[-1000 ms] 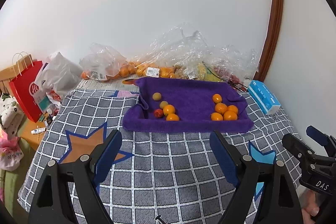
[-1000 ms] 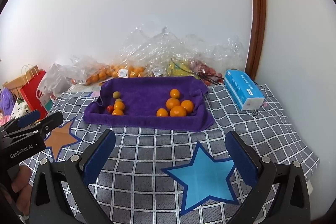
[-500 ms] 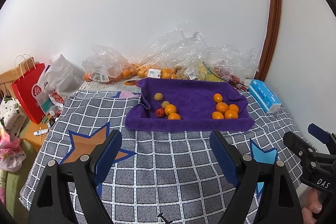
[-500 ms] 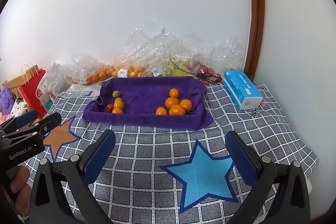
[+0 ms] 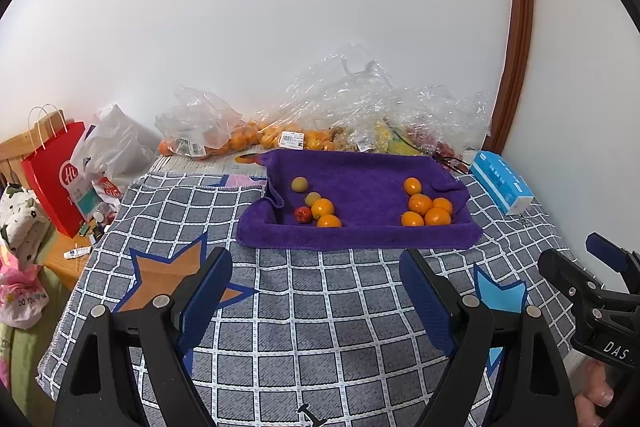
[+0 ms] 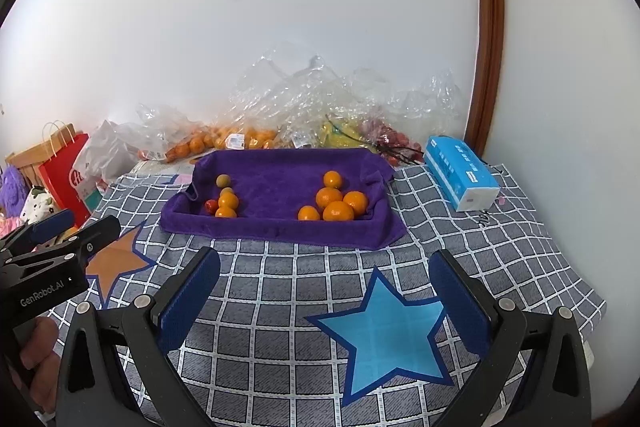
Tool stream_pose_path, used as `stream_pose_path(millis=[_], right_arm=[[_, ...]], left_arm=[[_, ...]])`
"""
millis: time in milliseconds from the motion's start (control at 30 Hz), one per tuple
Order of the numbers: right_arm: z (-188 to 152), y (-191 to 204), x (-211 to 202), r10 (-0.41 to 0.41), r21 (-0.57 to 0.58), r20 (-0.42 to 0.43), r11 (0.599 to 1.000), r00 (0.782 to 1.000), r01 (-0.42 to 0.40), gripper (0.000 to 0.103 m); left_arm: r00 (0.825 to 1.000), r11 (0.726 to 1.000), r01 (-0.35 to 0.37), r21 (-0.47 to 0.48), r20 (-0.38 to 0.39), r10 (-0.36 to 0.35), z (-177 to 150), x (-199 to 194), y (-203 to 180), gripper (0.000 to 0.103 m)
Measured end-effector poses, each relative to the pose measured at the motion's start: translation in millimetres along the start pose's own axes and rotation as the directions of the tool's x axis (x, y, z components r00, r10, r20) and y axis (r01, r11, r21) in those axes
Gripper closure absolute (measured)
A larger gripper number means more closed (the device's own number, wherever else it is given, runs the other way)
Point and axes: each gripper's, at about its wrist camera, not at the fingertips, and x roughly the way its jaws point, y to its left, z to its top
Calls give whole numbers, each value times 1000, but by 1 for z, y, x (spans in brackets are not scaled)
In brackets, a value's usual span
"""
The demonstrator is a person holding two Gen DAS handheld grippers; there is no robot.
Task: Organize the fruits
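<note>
A grey checked blanket with a woven texture and star patches covered the whole surface. On its far half lay the purple towel, plush, draped into a shallow rectangular tray shape with its long side running left to right along the wall. Behind it, crinkled clear plastic bags were heaped against the wall, holding more oranges and some yellow and red fruit. A blue tissue box sat just right of the towel.

Both tools hung over the near blanket, well short of the towel: the left gripper and the right gripper each had their blue-padded jaws spread wide, holding nothing.

Inside the towel, five round oranges clustered at the right end. At the left end sat two oranges, two dull yellow-green fruits and one small red fruit, close together.
</note>
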Motion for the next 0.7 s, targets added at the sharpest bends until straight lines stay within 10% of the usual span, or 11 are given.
stream_pose_path(millis=[700], right_arm=[[0,1,-1,0,-3,4,1000,1000,0,0]], left_arm=[[1000,1000,1,4,1,-1,0,-1,-1,18]])
